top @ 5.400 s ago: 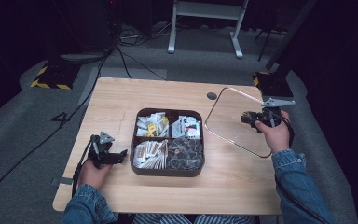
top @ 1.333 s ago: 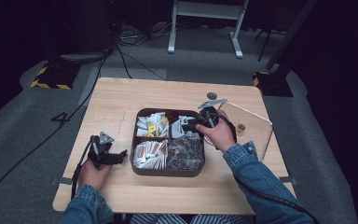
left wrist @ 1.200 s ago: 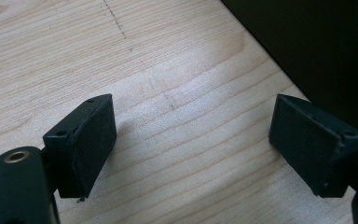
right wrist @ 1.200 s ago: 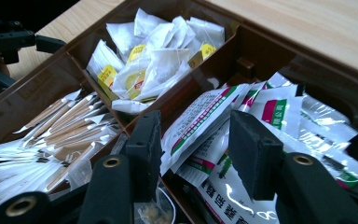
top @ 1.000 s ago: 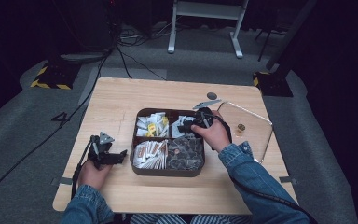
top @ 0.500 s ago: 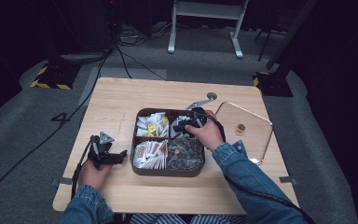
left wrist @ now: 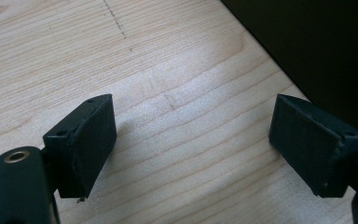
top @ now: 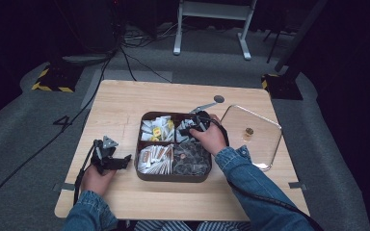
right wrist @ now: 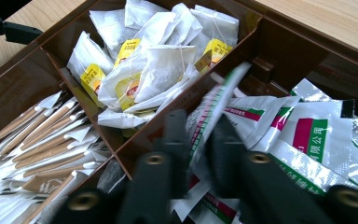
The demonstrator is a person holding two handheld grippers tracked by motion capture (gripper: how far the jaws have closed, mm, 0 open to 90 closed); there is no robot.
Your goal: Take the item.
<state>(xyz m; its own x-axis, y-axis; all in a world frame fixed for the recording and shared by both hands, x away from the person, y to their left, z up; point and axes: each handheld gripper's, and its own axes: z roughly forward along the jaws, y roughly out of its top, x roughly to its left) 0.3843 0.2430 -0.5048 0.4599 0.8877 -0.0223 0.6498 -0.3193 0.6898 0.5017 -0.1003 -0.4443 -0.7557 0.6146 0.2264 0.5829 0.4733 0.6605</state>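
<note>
Right tongs pinch a sachet in the brown divided tray; left tongs rest open on the bench.

The wooden bench carries the brown four-part tray at its middle, and a clear lid with a small gold knob lies flat just to the tray's right. Tea bags with yellow tags fill the tray's far left compartment and long paper sticks the near left one. The right tongs reach into the far right compartment, and their jaws have just been closing; they now grip a white sachet with green and red print, standing on edge above the heap of like sachets. The left tongs, well left of the tray, sit over bare wood with jaws spread wide and nothing between them.
</note>
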